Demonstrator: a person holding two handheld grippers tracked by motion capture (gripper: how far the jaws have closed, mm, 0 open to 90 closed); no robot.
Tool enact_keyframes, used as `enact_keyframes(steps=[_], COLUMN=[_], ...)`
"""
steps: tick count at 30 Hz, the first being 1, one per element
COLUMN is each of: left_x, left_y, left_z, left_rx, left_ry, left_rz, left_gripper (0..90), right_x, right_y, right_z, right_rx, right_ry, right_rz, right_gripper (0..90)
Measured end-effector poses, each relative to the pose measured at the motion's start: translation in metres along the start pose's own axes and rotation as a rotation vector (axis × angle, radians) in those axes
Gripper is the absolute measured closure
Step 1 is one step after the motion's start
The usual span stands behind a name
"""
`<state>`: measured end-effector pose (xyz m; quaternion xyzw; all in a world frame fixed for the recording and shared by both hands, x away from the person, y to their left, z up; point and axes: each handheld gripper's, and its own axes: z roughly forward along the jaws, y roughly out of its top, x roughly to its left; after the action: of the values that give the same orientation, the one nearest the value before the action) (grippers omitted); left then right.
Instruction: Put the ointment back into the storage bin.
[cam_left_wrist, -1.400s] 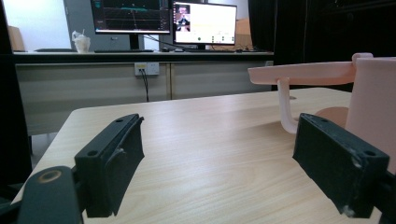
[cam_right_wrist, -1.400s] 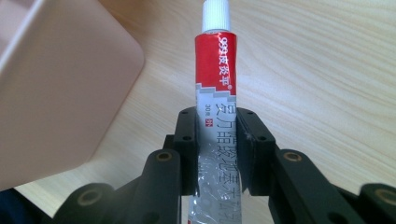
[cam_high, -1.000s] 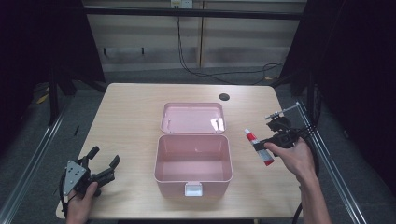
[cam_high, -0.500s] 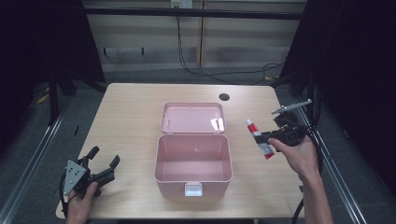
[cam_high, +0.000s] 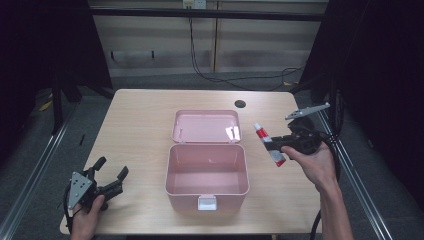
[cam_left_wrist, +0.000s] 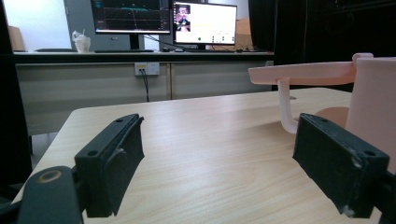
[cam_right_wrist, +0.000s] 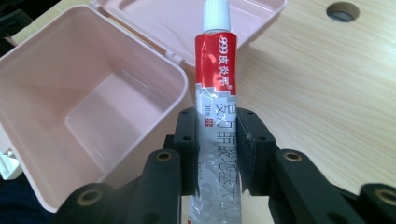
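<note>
A pink plastic box (cam_high: 206, 170) stands open in the middle of the table, its lid (cam_high: 206, 126) laid back flat behind it; the box (cam_right_wrist: 88, 107) is empty inside. My right gripper (cam_high: 274, 145) is shut on a red, white and silver ointment tube (cam_high: 267, 143) and holds it in the air just right of the box. The tube (cam_right_wrist: 216, 93) runs up between the pads with its white cap at the far end. My left gripper (cam_high: 111, 176) rests open at the table's front left corner, nothing between its fingers (cam_left_wrist: 112, 158).
A round cable hole (cam_high: 240, 104) sits in the tabletop (cam_high: 135, 130) behind the box, at the back right. Metal rails run along both sides of the table. The box wall (cam_left_wrist: 371, 107) and lid (cam_left_wrist: 303, 73) stand to the right of my left gripper.
My right gripper has risen off the table with the tube and drifted slightly toward the back. The left gripper has kept still.
</note>
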<state>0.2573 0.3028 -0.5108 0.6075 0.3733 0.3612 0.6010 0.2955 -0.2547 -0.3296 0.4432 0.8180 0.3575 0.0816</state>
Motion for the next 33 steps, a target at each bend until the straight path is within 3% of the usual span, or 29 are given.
enact_keyframes(steps=[11,27,33], left_x=[0.0,0.0,0.0], left_y=[0.0,0.0,0.0], left_z=[0.0,0.0,0.0], left_rx=[0.0,0.0,-0.002], left_ry=[0.0,-0.002,-0.001], left_rz=[0.001,0.002,-0.002], left_gripper=[15.8,15.8,15.8], right_x=[0.012,0.047,0.054], right_y=[0.011,0.047,0.056], right_z=[0.01,0.031,0.039], right_rx=[-0.01,0.093,0.113], right_ry=[0.077,0.106,0.114], right_rz=[-0.025,-0.2,-0.221], right_gripper=[71.7,71.6,71.6])
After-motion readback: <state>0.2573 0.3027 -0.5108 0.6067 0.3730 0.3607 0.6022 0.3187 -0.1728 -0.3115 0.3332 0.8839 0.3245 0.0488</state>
